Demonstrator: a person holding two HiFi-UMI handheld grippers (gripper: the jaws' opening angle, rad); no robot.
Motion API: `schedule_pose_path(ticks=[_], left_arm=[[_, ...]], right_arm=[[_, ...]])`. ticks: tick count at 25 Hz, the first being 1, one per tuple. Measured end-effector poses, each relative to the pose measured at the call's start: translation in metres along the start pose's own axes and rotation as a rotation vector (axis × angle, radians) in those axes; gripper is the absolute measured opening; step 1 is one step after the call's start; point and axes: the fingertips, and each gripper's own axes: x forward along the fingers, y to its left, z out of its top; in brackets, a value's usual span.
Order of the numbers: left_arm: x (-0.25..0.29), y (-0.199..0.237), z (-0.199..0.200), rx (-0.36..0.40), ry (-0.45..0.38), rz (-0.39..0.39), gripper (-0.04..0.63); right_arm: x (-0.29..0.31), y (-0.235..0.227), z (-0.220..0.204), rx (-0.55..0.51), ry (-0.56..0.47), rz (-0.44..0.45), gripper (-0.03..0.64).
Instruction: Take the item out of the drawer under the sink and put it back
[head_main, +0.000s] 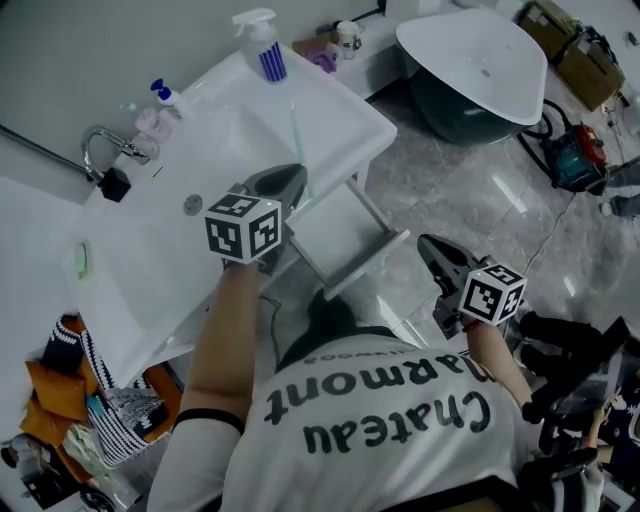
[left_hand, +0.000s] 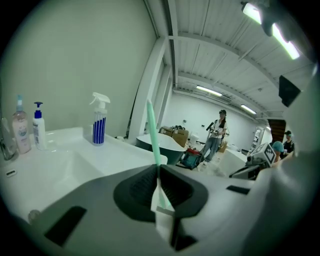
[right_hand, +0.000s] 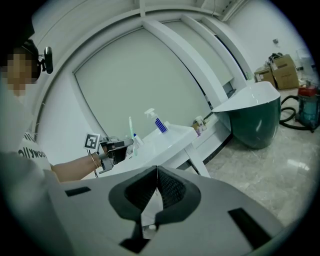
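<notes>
White sink (head_main: 235, 140) with its basin to the left and the open drawer (head_main: 338, 228) drawn out below its near-right edge; a free-standing bathtub (head_main: 478, 72) lies far right on the tiled floor. A spray bottle (head_main: 262, 45) and two pump bottles (left_hand: 38, 127) stand along the sink's far rim. The left claw (head_main: 288, 182) hovers over the sink's near edge, above the drawer, its jaws clamped on the low end of the green item (head_main: 298, 138), a thin pale-green stick that rises steeply beyond the jaw tips; what kind of object it is cannot be told. The item is thus out of the drawer and in the air. The right claw (head_main: 430, 250) hangs to the right of the drawer with jaws together and nothing between them. Hazards, as judged: the grip sits at one end of a long, slender item, so it may pivot or slip in the jaws on the way down; its free tip may catch the sink edge or the drawer front; and the unheld drawer may slide if nudged.
</notes>
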Motion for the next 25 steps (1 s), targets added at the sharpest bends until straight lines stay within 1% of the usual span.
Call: schedule_pose_path(ticks=[8,12,17,25], left_arm=[[0.034,0.047,0.029,0.019,0.004,-0.019,0.021],[0.048,0.067,0.035,0.004,0.013,-0.029,0.021],[0.065,0.095,0.034,0.009,0.051,-0.019,0.021],[0.094,0.135,0.017,0.003,0.126,-0.021,0.021]], right_arm=[[0.027,-0.017,0.022,0.048,-0.043,-0.07,0.012],[0.036,-0.024,0.032,0.066,-0.06,-0.104,0.012],[0.05,-0.027,0.04,0.081,-0.069,-0.132,0.012],[0.067,-0.037,0.047,0.11,-0.08,-0.19,0.012]])
